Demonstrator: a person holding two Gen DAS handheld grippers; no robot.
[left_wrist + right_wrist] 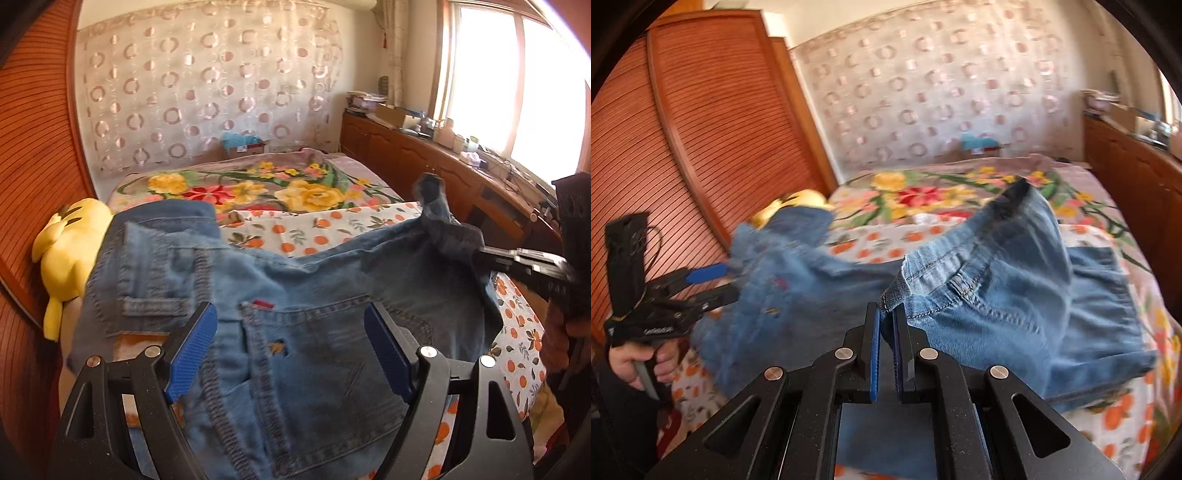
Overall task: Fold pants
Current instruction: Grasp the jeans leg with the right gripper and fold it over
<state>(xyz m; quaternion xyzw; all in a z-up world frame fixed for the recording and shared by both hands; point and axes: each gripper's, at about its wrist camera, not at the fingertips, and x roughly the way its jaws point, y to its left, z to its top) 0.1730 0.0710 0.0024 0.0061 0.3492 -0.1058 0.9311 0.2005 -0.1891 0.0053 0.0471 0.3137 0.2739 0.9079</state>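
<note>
Jeans [1015, 295] pinched at the waistband edge by right gripper [886, 321], fingers clamped tight; left gripper [291, 347] spread wide over the back pocket, gripping nothing. Lifted over the bed [325, 229], likely for straightening before folding.

The pants [295, 280] are blue denim, a coarse matt weave with thick raised seam stitching and faded patches across the middle of the frame. The left claw [291, 350] is matt black plastic, faintly grainy, with ribbed blue pads [192, 347] and 4 shiny metal pins. The right claw [886, 325] looks the same, black matt with blue ribbed faces. The bed [295, 229] wears soft printed cloth. At left, the wardrobe [37, 147] is reddish slatted wood with a mild sheen. The yellow toy [70, 254] seems plush, though blurred. The curtain [207, 85] is thin cloth with satiny circles.
</note>
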